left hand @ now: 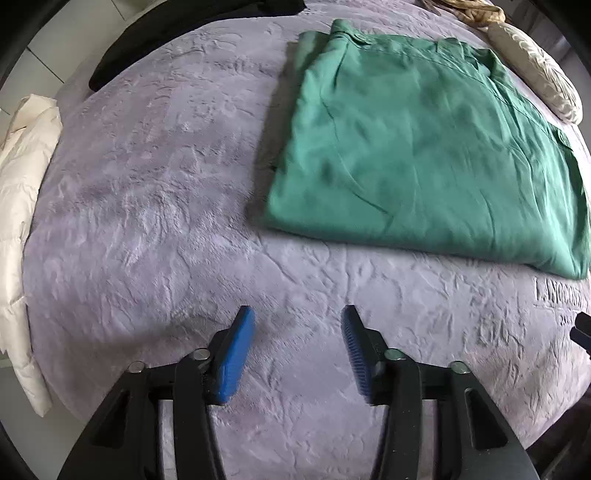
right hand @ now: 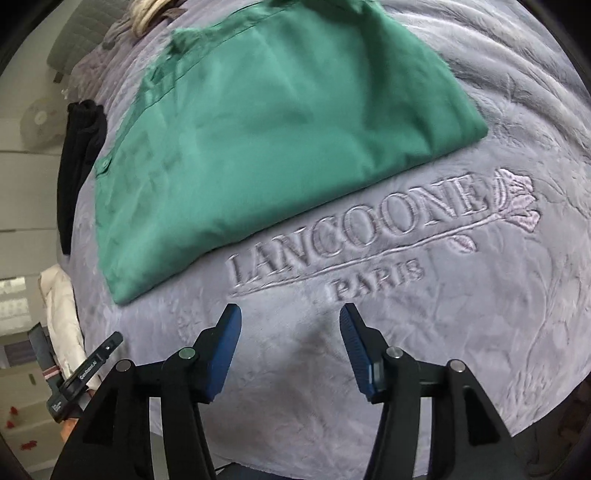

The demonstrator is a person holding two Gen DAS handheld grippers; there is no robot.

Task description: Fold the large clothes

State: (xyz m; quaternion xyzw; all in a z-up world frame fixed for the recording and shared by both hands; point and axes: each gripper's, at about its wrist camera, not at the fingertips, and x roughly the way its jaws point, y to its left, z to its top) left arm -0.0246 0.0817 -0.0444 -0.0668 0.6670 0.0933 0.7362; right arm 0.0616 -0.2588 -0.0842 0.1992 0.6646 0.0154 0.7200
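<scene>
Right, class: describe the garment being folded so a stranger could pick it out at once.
Find the lilac blanket with its embossed lettering. Just beyond the lettering lies the green shirt, folded flat into a rectangle. The black garment and white jacket sit at the edges, unfolded.

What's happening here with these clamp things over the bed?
A person is folding clothes with a handheld gripper in each hand. A green shirt lies folded into a flat rectangle on the lilac blanket. The left gripper and right gripper are both open and hold nothing, just short of the shirt's near edge. A white puffy jacket and a black garment wait at the bed's edge.
</scene>
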